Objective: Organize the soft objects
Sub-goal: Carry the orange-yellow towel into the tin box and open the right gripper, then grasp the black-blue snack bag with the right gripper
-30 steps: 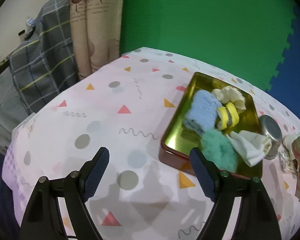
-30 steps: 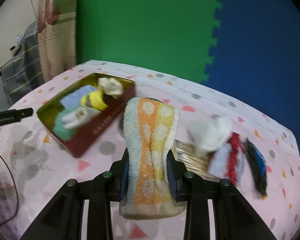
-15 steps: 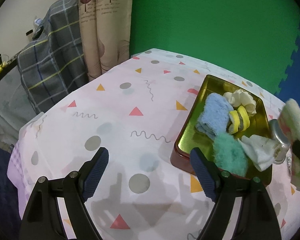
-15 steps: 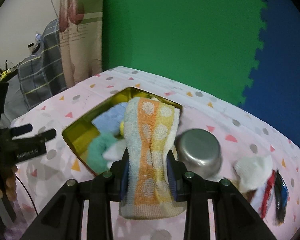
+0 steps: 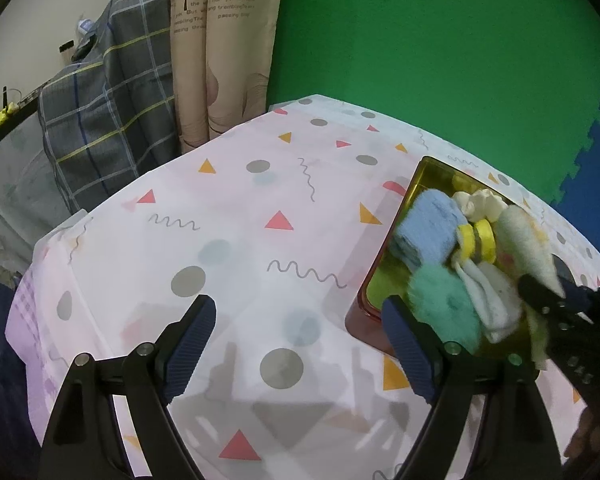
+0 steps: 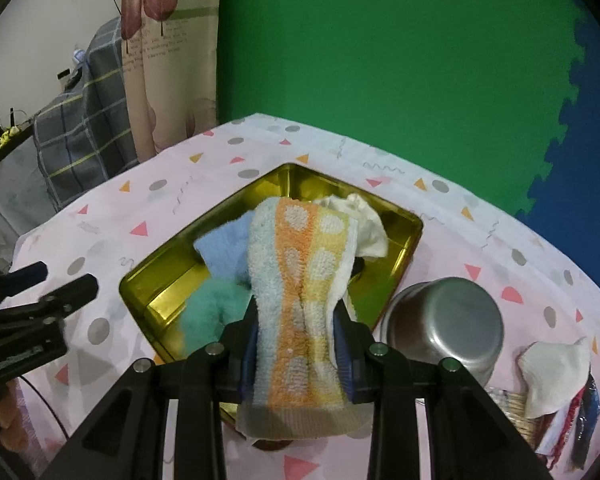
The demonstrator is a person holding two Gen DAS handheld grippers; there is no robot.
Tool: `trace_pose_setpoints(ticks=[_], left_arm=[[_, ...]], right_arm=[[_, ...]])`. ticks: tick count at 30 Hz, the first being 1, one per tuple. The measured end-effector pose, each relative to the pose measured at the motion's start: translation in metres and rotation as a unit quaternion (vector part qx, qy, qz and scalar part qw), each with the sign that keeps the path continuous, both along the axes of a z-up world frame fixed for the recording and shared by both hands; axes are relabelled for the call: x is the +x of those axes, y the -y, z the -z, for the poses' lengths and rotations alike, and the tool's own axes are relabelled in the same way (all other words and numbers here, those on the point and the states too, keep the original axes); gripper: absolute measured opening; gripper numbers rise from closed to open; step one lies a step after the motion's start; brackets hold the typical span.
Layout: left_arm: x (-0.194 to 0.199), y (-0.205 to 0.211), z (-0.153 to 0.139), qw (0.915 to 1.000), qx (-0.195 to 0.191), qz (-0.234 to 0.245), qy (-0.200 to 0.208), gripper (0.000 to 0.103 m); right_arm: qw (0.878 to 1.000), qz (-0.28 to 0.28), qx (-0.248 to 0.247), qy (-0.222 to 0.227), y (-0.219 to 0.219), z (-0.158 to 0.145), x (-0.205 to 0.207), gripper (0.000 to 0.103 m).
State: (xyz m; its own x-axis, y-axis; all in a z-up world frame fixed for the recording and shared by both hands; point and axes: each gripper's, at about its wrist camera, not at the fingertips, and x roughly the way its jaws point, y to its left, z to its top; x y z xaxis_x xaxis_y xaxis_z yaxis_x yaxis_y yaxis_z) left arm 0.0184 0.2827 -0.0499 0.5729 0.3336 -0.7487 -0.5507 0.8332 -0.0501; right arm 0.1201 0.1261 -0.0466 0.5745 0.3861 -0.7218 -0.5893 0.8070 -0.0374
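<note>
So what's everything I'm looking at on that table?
tin: one, gold inside, red outside, mid-table
blue cloth: one, in the tin
green fluffy cloth: one, in the tin
yellow roll: one, in the tin
cream cloth: one, far end of the tin
striped towel: one, blue, orange and yellow, held over the tin
metal cup: one, silver, right of the tin
cloth pile: white, red, blue, on a basket, far right
tablecloth: one, pink, patterned
left gripper: open, empty
right gripper: shut on the striped towel
</note>
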Motion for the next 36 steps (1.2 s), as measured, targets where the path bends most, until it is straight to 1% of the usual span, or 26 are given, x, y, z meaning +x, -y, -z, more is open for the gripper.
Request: trace_pose_setpoints(ticks=[3, 6, 12, 13, 15, 18, 21, 25, 31, 36], left_arm=[[0.000, 0.000, 0.000, 1.0000, -0.002, 0.001, 0.000, 0.083], [-0.001, 0.001, 0.000, 1.0000, -0.002, 0.001, 0.000, 0.083], [-0.001, 0.001, 0.000, 1.0000, -0.001, 0.002, -0.001, 0.083], [-0.001, 0.001, 0.000, 1.0000, -0.001, 0.002, -0.001, 0.083], [-0.001, 0.001, 0.000, 1.0000, -0.001, 0.002, 0.000, 0.083], [0.000, 0.002, 0.000, 1.0000, 0.002, 0.003, 0.000, 0.083], [0.000, 0.004, 0.000, 1.0000, 0.006, 0.005, -0.001, 0.083], [0.001, 0.005, 0.000, 0.9999, 0.010, 0.008, 0.000, 0.083], [0.002, 0.011, -0.001, 0.9997, 0.019, 0.016, -0.001, 0.083], [0.003, 0.016, -0.001, 0.9993, 0.029, 0.024, -0.004, 0.083]], right_arm=[[1.000, 0.000, -0.007, -0.010, -0.006, 0.010, 0.006, 0.032], [1.000, -0.001, -0.019, -0.007, -0.013, 0.018, 0.009, 0.033], [1.000, 0.001, -0.029, 0.004, -0.019, 0.020, 0.009, 0.037], [1.000, 0.002, -0.026, 0.005, -0.018, 0.019, 0.008, 0.040], [1.000, 0.003, -0.025, 0.008, -0.016, 0.017, 0.006, 0.050], [1.000, 0.004, -0.017, 0.008, -0.012, 0.013, 0.004, 0.059], [1.000, 0.006, -0.005, 0.010, -0.006, 0.006, 0.001, 0.065], [1.000, 0.008, 0.020, 0.014, 0.008, -0.006, -0.006, 0.066], [0.999, 0.019, 0.039, 0.023, 0.029, -0.019, -0.018, 0.066], [0.998, 0.042, 0.046, 0.017, 0.063, -0.018, -0.025, 0.066]])
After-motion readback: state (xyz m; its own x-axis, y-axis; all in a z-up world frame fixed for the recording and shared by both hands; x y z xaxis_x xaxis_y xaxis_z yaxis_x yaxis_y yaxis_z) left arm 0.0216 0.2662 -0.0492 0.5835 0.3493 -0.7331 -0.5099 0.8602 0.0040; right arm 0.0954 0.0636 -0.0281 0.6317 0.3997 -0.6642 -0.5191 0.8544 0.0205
